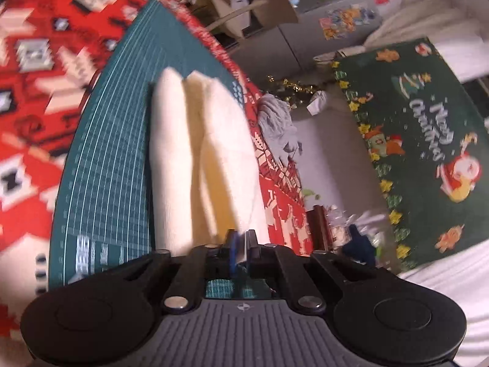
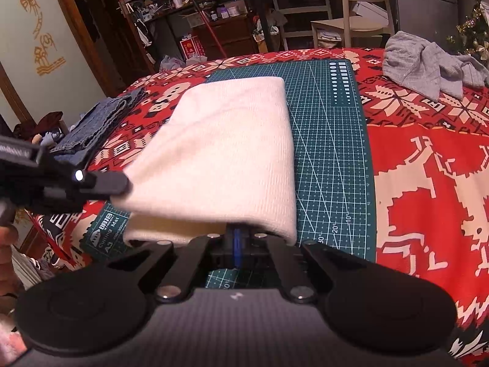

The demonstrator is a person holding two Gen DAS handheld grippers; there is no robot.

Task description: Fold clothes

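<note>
Both grippers are pinching the near edge of the cream cloth (image 2: 226,153), lying folded on the green mat (image 2: 330,159): the right gripper (image 2: 237,238) clamped fully, the left gripper (image 1: 241,238) nearly closed on its corner. The left hold looks thin; that corner could slip out, spoiling the fold.

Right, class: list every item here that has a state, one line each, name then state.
White garment: folded, near edge lifted off the cutting mat.
Grey garment: crumpled, unfolded.
Denim garment: folded, set aside.
Left gripper: shut on white garment.
Right gripper: shut on white garment.
</note>
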